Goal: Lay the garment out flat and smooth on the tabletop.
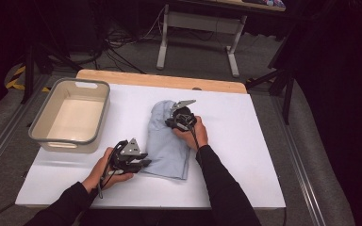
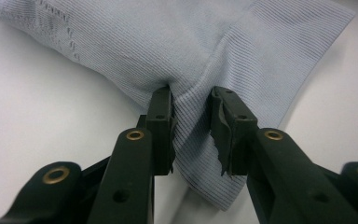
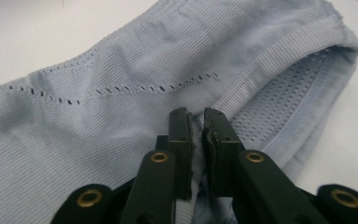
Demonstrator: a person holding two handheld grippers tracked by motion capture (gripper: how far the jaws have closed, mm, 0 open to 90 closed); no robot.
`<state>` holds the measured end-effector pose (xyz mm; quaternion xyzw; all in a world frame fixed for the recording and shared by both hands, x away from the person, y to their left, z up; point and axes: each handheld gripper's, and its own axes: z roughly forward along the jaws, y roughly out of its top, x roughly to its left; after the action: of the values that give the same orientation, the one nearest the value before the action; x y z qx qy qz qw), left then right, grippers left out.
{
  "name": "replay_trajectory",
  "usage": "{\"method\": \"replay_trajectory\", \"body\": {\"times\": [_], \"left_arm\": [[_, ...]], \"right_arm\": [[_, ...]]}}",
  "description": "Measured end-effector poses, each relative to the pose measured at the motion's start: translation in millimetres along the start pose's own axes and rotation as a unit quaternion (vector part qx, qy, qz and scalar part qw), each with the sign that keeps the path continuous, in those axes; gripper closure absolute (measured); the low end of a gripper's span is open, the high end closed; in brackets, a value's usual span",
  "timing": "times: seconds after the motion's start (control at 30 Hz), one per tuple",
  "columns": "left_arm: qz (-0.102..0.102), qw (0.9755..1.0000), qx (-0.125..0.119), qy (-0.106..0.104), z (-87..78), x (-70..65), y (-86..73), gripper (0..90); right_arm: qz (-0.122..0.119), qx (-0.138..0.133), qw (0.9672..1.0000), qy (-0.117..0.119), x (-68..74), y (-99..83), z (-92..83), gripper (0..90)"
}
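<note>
A light blue ribbed garment [image 1: 167,141] lies folded on the white table top [image 1: 250,155]. My left gripper [image 1: 146,163] is at its near left corner, and in the left gripper view the jaws [image 2: 191,95] stand on both sides of a bunched ridge of the cloth [image 2: 168,42], which puckers toward them. My right gripper [image 1: 169,123] sits on the garment's far part. In the right gripper view its jaws [image 3: 196,114] are almost together, with a pinched fold of fabric [image 3: 121,70] between them, beside the mesh-lined edge.
A pale plastic bin [image 1: 101,117] with a grey rim stands on the table's left side with nothing in it. A wooden strip [image 1: 160,79] runs along the far edge. Beyond the table are desk legs, cables and dark floor.
</note>
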<state>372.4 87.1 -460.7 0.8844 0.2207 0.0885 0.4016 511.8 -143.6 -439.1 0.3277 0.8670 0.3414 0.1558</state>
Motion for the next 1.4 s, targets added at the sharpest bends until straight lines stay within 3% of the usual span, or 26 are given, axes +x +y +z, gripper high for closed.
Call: {"method": "replay_trajectory", "body": {"times": [0.13,0.2,0.37,0.57,0.83,1.0,1.07,1.2,1.33,1.37,1.4], "left_arm": [[0.01,0.9999,-0.001,0.012,-0.8,-5.0,0.1,70.5],[0.014,0.9998,-0.002,0.016,-1.0,-6.7,0.3,70.4],[0.017,0.9997,-0.002,0.015,-1.1,-9.2,1.3,70.7],[0.021,0.9996,-0.003,0.017,-1.3,-10.2,1.5,70.6],[0.026,0.9994,-0.007,0.022,-3.6,-10.9,1.9,69.6],[0.016,0.9993,-0.029,0.016,-12.7,-3.1,5.5,67.3],[0.009,0.9985,-0.052,0.011,-18.3,1.6,8.6,66.9],[0.009,0.9974,-0.071,0.015,-22.5,4.0,13.1,65.8],[0.005,0.9956,-0.09,0.027,-28.3,9.3,21.8,65.9],[0.005,0.9956,-0.09,0.027,-28.3,9.3,21.8,66.3],[0.01,0.9954,-0.089,0.033,-27.1,13.5,26.3,66.3]], "right_arm": [[0.001,-0.012,0.9999,-0.012,-0.3,-0.1,-5.3,84.9],[0.019,-0.044,0.9986,-0.024,-4.3,-0.4,-17.0,85.5],[0.038,-0.075,0.9954,-0.046,-9.3,-1.7,-31.2,86.1],[0.038,-0.036,0.9975,-0.047,-8.9,-9.4,-15.2,82.3],[0.041,-0.025,0.9976,-0.049,-9.9,-14.5,-10.3,82.3],[0.047,-0.023,0.9967,-0.062,-13.8,-17.1,-13.0,82.9],[0.052,-0.022,0.9966,-0.06,-15.8,-19.4,-12.5,82.6],[0.058,-0.026,0.9961,-0.062,-17.0,-20.0,-14.0,77.8],[0.051,-0.054,0.9952,-0.064,-16.4,-16.2,-21.8,73.1],[0.051,-0.054,0.9952,-0.064,-16.4,-16.2,-21.8,73.1],[0.046,-0.067,0.9948,-0.061,-16.3,-13.7,-25.7,79.6]]}}
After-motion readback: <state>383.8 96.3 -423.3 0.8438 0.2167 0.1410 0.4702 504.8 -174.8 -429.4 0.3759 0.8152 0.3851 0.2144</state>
